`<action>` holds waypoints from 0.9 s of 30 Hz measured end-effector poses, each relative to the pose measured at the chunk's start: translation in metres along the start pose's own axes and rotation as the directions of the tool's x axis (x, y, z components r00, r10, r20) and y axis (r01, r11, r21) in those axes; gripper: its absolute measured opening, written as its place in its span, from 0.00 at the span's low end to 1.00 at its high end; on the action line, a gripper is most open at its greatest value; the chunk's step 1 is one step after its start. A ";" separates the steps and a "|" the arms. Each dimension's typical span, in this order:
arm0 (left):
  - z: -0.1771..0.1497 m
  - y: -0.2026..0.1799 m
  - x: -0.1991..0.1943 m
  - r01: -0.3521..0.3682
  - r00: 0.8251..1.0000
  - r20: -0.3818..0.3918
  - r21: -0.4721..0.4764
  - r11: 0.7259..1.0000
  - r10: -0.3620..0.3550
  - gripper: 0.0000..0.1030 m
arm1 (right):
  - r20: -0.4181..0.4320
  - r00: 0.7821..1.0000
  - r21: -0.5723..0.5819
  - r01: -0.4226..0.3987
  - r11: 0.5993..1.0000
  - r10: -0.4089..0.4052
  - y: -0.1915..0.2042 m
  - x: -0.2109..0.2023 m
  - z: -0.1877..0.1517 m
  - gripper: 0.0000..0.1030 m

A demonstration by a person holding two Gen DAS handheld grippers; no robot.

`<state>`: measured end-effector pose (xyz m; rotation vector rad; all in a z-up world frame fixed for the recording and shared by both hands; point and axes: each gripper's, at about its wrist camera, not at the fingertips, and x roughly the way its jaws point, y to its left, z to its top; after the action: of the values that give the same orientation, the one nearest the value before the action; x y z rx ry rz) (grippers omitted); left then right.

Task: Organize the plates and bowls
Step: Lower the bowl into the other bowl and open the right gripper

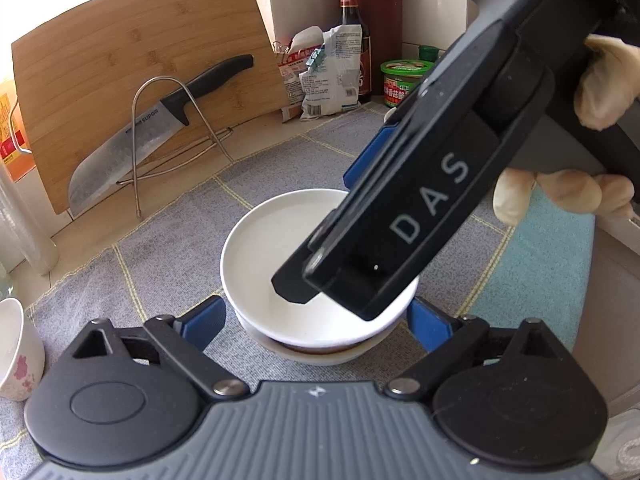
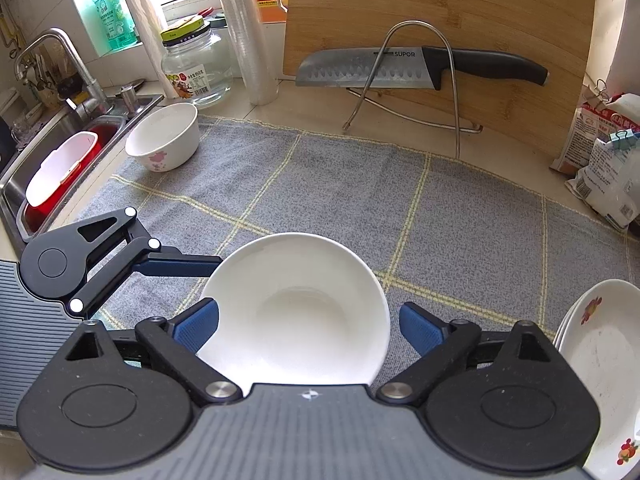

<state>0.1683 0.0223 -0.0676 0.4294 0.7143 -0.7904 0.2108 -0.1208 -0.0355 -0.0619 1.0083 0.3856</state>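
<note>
A plain white bowl (image 1: 272, 248) sits nested on a second bowl (image 1: 320, 356) on the grey checked cloth (image 1: 168, 240). My left gripper (image 1: 316, 320) is open, a blue pad close on each side of the stack. In the right wrist view the same white bowl (image 2: 296, 312) lies between the pads of my right gripper (image 2: 308, 328), which is open with a gap on the right side. One left-gripper finger (image 2: 180, 266) reaches the bowl's left rim. The right gripper's black housing (image 1: 432, 200) covers part of the bowl. A flowered bowl (image 2: 164, 136) stands far left and flowered plates (image 2: 600, 360) are stacked at the right.
A knife (image 2: 400, 68) rests on a wire rack (image 2: 448, 80) against an upright cutting board (image 2: 460, 20). The sink (image 2: 60, 140) with a red tub is at the left. A glass jar (image 2: 196, 68), film rolls, bags (image 2: 608, 172) and bottles (image 1: 352, 32) line the back. A gloved hand (image 1: 600, 80) holds the right gripper.
</note>
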 end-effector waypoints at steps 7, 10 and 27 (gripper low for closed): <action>-0.006 0.004 -0.004 -0.006 1.000 -0.001 -0.018 1.000 0.006 0.94 | 0.023 1.000 -0.009 0.005 1.000 -0.005 0.003 -0.003 0.001 1.00; -0.010 0.006 -0.008 -0.006 1.000 0.004 -0.028 1.000 0.006 0.94 | 0.031 1.000 -0.010 0.005 1.000 -0.004 0.005 -0.003 0.000 1.00; -0.021 0.017 -0.040 -0.102 0.994 0.016 -0.143 0.984 0.106 0.95 | 0.131 0.990 -0.106 0.063 0.992 -0.049 0.019 -0.020 -0.004 1.00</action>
<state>0.1527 0.0650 -0.0517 0.3252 0.7153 -0.6411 0.1916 -0.1100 -0.0183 -0.1620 0.8566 0.3887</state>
